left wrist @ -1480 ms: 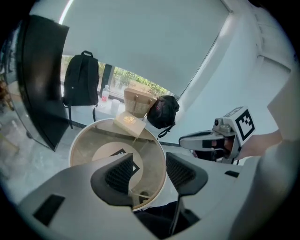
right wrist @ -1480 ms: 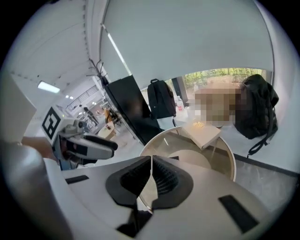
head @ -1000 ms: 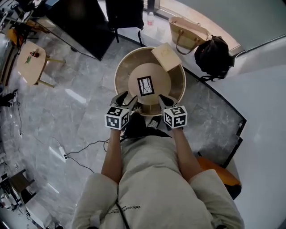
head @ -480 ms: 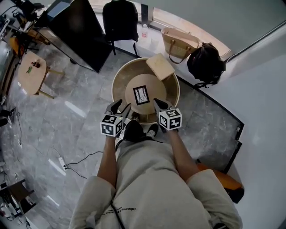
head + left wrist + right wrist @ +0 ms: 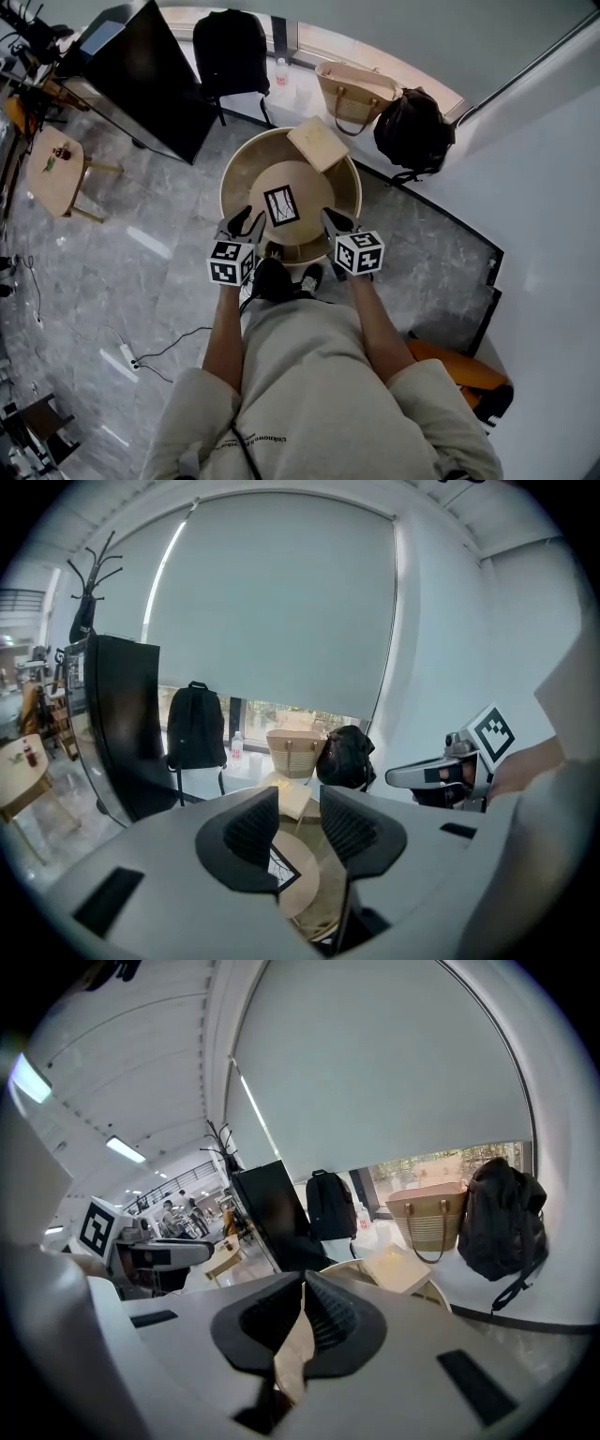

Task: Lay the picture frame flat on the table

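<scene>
The picture frame [image 5: 281,204], black-edged with a white picture, lies flat on the middle of the round wooden table [image 5: 319,192]. My left gripper [image 5: 244,223] hovers at the table's near left edge, apart from the frame. Its jaws are closing with nothing between them, and a gap still shows. In the left gripper view the frame [image 5: 282,871] shows below the left gripper [image 5: 300,803]. My right gripper [image 5: 335,222] hangs at the near right edge. In the right gripper view the right gripper [image 5: 303,1288] has its pads together on nothing.
A pale wooden box [image 5: 319,142] rests on the table's far rim. Behind stand a beige bag [image 5: 354,94], a black backpack [image 5: 412,127], another backpack [image 5: 228,47] and a dark panel [image 5: 141,75]. A small side table [image 5: 52,164] is far left. A cable [image 5: 178,342] crosses the floor.
The head view has drifted, so the table sits lower left in the picture. The frame stays flat on the table. Both grippers keep near the table's front edge.
</scene>
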Demonstrator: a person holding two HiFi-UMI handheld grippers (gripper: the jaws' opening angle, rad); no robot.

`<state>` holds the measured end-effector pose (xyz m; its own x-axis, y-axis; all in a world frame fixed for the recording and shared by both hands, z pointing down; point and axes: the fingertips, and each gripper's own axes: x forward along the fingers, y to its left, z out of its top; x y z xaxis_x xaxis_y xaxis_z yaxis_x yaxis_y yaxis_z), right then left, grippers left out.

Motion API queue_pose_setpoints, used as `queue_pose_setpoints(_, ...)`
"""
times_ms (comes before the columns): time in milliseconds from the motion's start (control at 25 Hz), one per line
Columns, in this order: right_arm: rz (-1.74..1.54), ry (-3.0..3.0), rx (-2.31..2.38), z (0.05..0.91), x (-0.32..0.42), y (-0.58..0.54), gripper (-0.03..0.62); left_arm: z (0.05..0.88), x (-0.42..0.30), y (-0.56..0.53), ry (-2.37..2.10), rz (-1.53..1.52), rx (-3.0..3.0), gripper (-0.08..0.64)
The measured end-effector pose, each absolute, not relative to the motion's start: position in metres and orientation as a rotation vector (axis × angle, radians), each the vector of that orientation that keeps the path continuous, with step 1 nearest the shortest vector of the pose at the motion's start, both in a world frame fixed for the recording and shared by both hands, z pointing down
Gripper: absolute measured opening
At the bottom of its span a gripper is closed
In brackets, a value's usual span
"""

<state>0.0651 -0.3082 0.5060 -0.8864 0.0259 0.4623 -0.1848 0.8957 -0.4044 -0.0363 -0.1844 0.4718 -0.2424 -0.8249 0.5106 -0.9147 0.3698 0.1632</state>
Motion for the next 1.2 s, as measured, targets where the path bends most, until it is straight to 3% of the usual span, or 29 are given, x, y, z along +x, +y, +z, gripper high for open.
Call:
queue_pose_setpoints(720,0.698,-2.628,0.061,0.495,0.086,-0.303,0.035,0.468,-0.031,-0.162,-2.178,0.141,1.432,0.029)
queue_pose_setpoints(1200,0.739,-2.639,0.022,0.491,0.092,-0.306,0.035,0.472,-0.018,-0.178,-2.114,0.166,1.481,0.021)
